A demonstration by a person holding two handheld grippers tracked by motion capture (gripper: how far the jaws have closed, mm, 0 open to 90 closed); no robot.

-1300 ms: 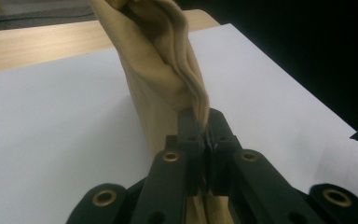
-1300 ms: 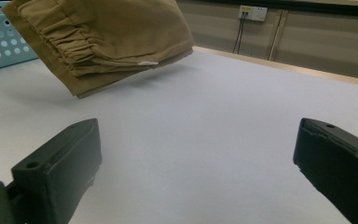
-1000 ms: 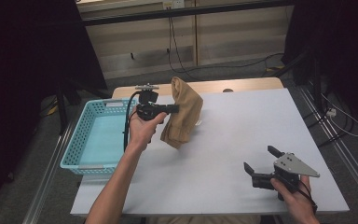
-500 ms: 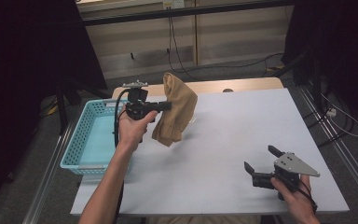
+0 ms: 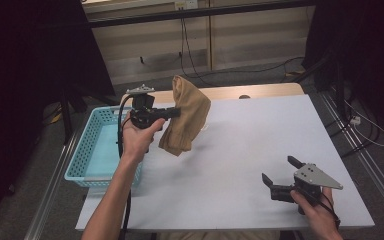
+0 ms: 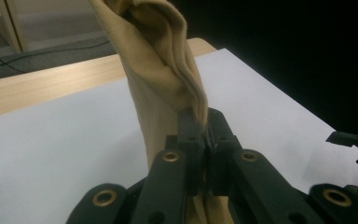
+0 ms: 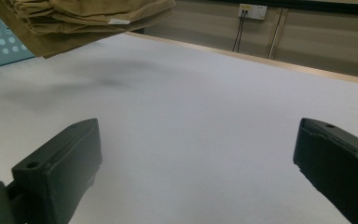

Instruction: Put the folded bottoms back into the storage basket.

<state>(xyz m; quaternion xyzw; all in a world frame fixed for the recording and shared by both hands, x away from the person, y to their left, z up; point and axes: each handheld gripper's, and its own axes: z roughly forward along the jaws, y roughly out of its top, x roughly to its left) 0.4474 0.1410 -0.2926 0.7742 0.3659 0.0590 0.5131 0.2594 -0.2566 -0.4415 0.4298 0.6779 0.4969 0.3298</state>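
I had carried the cloth (image 5: pixel 185 117), pinched in my left gripper (image 5: pixel 176 112), up and leftward toward the basket (image 5: pixel 87 150); it hung beside it, nearly ready to drop. My right gripper (image 5: pixel 282 175) rested spread.

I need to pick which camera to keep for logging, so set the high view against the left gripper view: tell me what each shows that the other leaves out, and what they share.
High view alone: the turquoise basket at the table's left edge, the left hand and forearm, and the right gripper with open jaws low over the white table.

Left gripper view alone: the left gripper up close, its jaws pinched shut on a folded edge of the tan cloth.

Both: the cloth hanging from the left gripper above the table, clear of the surface.
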